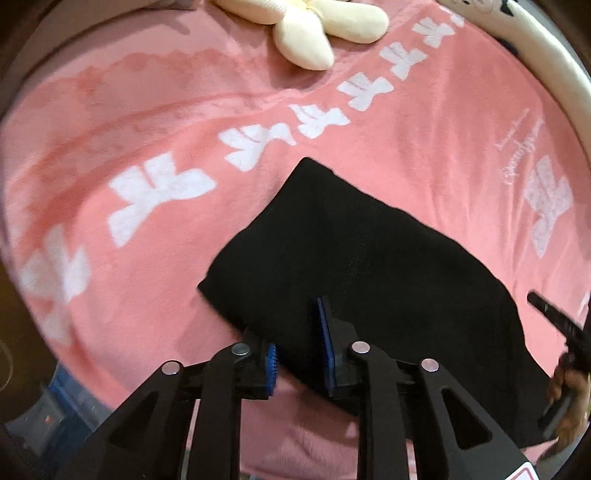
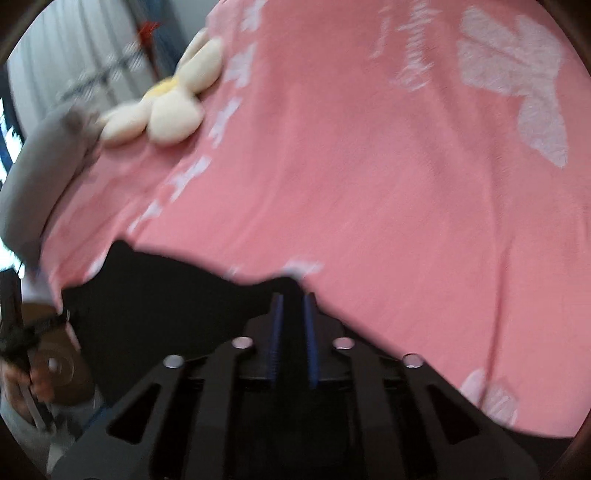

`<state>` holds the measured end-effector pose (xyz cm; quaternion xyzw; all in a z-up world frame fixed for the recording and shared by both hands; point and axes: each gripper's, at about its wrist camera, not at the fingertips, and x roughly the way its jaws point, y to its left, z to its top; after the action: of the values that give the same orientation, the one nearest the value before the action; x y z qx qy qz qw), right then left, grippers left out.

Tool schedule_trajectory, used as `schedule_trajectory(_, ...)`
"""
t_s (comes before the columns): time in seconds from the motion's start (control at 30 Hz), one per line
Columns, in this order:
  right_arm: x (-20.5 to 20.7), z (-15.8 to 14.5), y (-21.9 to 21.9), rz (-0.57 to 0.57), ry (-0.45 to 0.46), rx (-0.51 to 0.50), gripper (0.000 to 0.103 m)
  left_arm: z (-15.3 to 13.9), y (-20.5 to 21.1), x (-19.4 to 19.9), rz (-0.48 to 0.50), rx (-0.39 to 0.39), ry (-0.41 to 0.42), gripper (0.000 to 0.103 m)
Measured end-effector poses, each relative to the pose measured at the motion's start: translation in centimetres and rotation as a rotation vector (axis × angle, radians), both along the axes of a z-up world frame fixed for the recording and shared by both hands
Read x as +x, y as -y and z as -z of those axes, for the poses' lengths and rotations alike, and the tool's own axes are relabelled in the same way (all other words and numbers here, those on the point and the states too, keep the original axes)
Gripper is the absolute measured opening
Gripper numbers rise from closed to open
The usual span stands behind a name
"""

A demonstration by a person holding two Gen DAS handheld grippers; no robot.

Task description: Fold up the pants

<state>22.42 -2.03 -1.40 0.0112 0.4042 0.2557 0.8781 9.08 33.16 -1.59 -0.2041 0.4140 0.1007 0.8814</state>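
The black pants [image 1: 362,258] lie folded into a compact slab on the pink bedspread [image 1: 147,229]. My left gripper [image 1: 299,343] is at the slab's near edge with its blue-padded jaws apart, the black cloth lying between them. In the right wrist view the pants [image 2: 155,306] lie at lower left, and my right gripper [image 2: 293,317] is at their right edge with its blue pads a narrow gap apart and black cloth at the tips; blur hides whether it grips. The right gripper also shows in the left wrist view [image 1: 554,321] at the far right.
A cream flower-shaped plush [image 1: 314,26] lies at the far end of the bed, also in the right wrist view [image 2: 166,99]. A white padded rim [image 1: 554,62] runs along the right. A grey pillow [image 2: 40,166] sits at the left.
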Motion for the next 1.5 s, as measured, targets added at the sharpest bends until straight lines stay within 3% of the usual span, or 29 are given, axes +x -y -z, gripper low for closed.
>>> schedule_trajectory(0.13,2.2,3.1,-3.8,-0.016,-0.033,-0.082,0.003,-0.2,1.5,0.2,-0.041,0.084,-0.02,0.032)
schedule_trajectory(0.2,4.0,3.6,-3.3,0.042,-0.041,-0.022,0.003,0.1,1.7,0.8,-0.053,0.122,-0.054,0.032)
schedule_trajectory(0.3,3.4,1.3,-2.3,0.076,-0.006,0.044,0.008,-0.9,1.1,0.1,-0.075,0.133,-0.067,0.033)
schedule_trajectory(0.43,-0.1,0.7,2.0,0.093,0.015,0.048,0.008,-3.0,1.0,-1.9,-0.174,0.355,-0.033,0.049)
schedule_trajectory(0.47,-1.0,1.1,3.6,0.111,0.009,0.038,0.008,-3.2,1.0,-2.1,-0.174,0.355,-0.031,0.049)
schedule_trajectory(0.57,-5.1,2.0,10.6,0.227,-0.008,0.011,0.009,-3.9,2.3,-2.2,-0.112,0.265,-0.007,0.049)
schedule_trajectory(0.63,-5.9,3.4,13.9,0.285,-0.045,-0.031,0.008,-4.1,5.5,-1.6,-0.038,0.255,0.003,0.049)
schedule_trajectory(0.7,-6.7,4.7,18.3,0.385,-0.056,-0.159,0.001,-3.7,9.4,-0.7,0.052,0.255,0.001,0.049)
schedule_trajectory(0.77,-8.7,3.3,23.3,0.452,-0.029,-0.087,0.004,-3.0,14.2,0.1,0.142,0.226,-0.005,0.05)
schedule_trajectory(0.9,-12.5,2.0,31.9,0.623,-0.002,-0.092,0.009,-1.7,22.1,0.7,0.277,0.178,-0.014,0.055)
schedule_trajectory(0.97,-13.7,3.5,36.2,0.68,-0.041,-0.121,0.0,-0.9,25.0,0.6,0.32,0.176,-0.026,0.055)
schedule_trajectory(1.0,-15.0,3.6,38.9,0.655,-0.035,0.0,0.0,-0.6,26.3,0.6,0.337,0.182,-0.033,0.055)
schedule_trajectory(1.03,-15.8,3.2,40.0,0.679,-0.033,0.035,0.0,-0.3,27.8,0.6,0.358,0.196,-0.041,0.055)
schedule_trajectory(1.07,-16.9,2.2,41.1,0.731,-0.01,0.025,0.009,-0.2,29.1,0.5,0.374,0.211,-0.043,0.055)
schedule_trajectory(1.13,-18.8,0.5,42.9,0.819,0.053,-0.018,0.011,-0.2,31.3,0.3,0.398,0.248,-0.041,0.055)
schedule_trajectory(1.17,-19.6,0.0,44.1,0.858,0.072,-0.011,0.023,-0.2,32.3,0.2,0.41,0.268,-0.039,0.056)
schedule_trajectory(1.23,-21.0,-0.3,46.6,0.961,0.075,-0.018,0.037,-0.2,33.9,0.0,0.426,0.29,-0.035,0.059)
schedule_trajectory(1.3,-22.5,0.1,48.5,1.044,0.069,-0.023,0.037,-0.1,35.3,-0.2,0.444,0.303,-0.039,0.059)
schedule_trajectory(1.5,-26.1,2.6,51.3,1.107,0.051,0.065,0.037,0.3,38.3,-0.8,0.492,0.322,-0.059,0.06)
